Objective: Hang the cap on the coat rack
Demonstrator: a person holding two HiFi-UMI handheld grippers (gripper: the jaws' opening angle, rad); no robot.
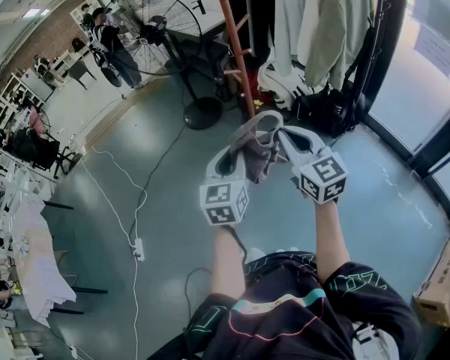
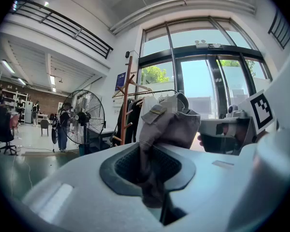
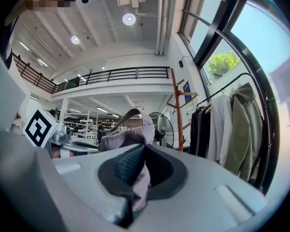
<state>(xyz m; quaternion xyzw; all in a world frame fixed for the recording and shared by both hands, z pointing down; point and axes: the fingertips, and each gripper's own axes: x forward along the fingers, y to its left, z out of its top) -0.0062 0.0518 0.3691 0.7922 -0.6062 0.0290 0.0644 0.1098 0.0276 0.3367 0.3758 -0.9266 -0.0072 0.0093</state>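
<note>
- Left hand-held gripper (image 1: 237, 156): jaws nearly closed, pinching a fold of the cap's cloth. In the left gripper view the fabric runs down into the pad gap (image 2: 152, 178).
- Cap (image 1: 256, 154): grey-mauve cloth, held in the air between the two grippers, above the floor (image 1: 165, 201) and touching nothing else. It is short of the coat rack (image 1: 232, 43), the orange wooden post with side pegs straight ahead.
- Handling, my read: light and soft. The crown slumps and bunches (image 2: 166, 124), so it won't hold its shape. Only the brim looks likely to be stiff. The cloth grips well on the pads, so slip risk is low, and it isn't fragile.
- Where to hold: one grip each side of the rim, as now, spread to keep the opening or back strap taut. The curved band on top (image 3: 123, 114) looks like the part to drop over a peg.
- Right hand-held gripper (image 1: 283, 139): jaws closed on the cap's other edge, cloth sandwiched between the pads (image 3: 135, 178).
- Hanging coats (image 1: 322, 21) crowd the right side of the rack, so approach from the left or front.
</note>
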